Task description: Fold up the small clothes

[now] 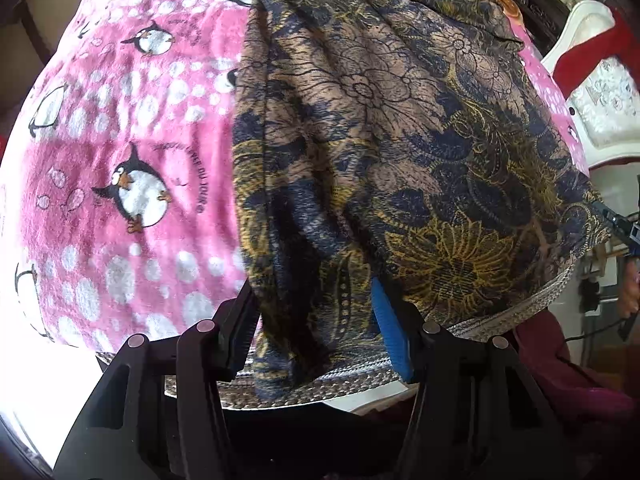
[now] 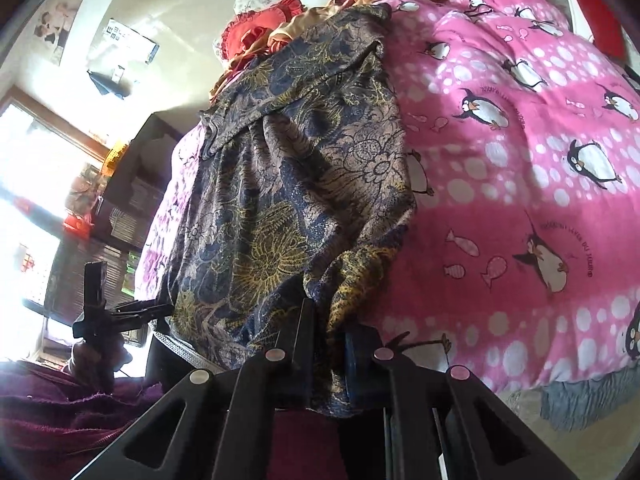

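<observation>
A brown, navy and yellow floral garment (image 1: 400, 140) lies lengthwise on a pink penguin blanket (image 1: 120, 140). My left gripper (image 1: 316, 332) is closed on its near hem corner, the cloth bunched between the black and blue fingers (image 1: 390, 332). In the right wrist view the same garment (image 2: 288, 184) runs away from me, and my right gripper (image 2: 330, 344) is shut on its other near corner. The left gripper also shows in the right wrist view (image 2: 120, 312), at the garment's left edge. The right gripper's tip shows at the far right of the left wrist view (image 1: 624, 228).
The pink blanket (image 2: 520, 180) covers the bed. Red and floral pillows (image 2: 260, 28) and an orange cloth lie at the far end. A dark cabinet (image 2: 132, 192) and a bright window stand to the left. My maroon sleeve (image 2: 60, 400) is close by.
</observation>
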{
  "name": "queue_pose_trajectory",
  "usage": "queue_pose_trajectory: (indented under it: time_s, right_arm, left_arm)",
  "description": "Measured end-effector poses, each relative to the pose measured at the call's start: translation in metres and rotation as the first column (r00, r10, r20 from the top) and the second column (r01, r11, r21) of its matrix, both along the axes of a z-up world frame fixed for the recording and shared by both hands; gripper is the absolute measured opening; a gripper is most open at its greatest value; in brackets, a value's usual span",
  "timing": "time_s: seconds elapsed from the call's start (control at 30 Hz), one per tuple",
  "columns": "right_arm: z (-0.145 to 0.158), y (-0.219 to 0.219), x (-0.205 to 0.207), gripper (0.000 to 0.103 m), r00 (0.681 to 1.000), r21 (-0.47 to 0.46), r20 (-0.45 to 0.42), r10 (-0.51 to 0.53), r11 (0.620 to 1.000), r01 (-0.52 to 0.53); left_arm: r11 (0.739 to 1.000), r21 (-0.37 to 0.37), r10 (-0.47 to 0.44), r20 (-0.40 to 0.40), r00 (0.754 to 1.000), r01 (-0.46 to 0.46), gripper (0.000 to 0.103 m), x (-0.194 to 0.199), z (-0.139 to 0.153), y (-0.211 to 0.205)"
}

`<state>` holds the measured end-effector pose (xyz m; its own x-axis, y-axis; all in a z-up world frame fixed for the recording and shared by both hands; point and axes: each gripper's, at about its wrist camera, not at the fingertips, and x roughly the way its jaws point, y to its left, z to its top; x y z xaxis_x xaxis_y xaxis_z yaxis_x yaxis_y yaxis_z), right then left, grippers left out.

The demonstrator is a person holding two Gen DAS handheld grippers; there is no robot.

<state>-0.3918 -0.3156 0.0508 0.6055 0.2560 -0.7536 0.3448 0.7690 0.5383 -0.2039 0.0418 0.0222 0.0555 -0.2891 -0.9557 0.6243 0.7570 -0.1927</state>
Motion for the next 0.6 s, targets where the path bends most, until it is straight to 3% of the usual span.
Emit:
queue_pose_trajectory:
  time_s: [0.27,0.47,0.53,0.6]
  right_arm:
    - [-0.007,-0.007,-0.001,0.011,1.0,0.022,0.005,-0.004,1.0,0.004]
    - [-0.015,-0.011,0.0,0.011,1.0,0.051,-0.004,-0.021,0.998,0.022]
    - [-0.017,-0.011,-0.001,0.012,1.0,0.068,-0.008,-0.022,0.997,0.023]
    - [-0.018,-0.009,0.0,0.012,1.0,0.078,-0.01,-0.018,0.997,0.019]
  left_arm:
    - [0.997,0.013,0.072,-0.002,0.997,-0.072,0.055,0.016,0.003,0.022]
    - [0.998,0.064,-0.008,0.054,0.999,0.004,0.055,0.004,-0.001,0.006]
    - [0.999,0.048,-0.026,0.04,0.999,0.024,0.055,0.0,-0.002,0.002]
    - [0.998,0.027,-0.049,0.022,0.999,0.048,0.032,-0.006,-0.003,-0.01]
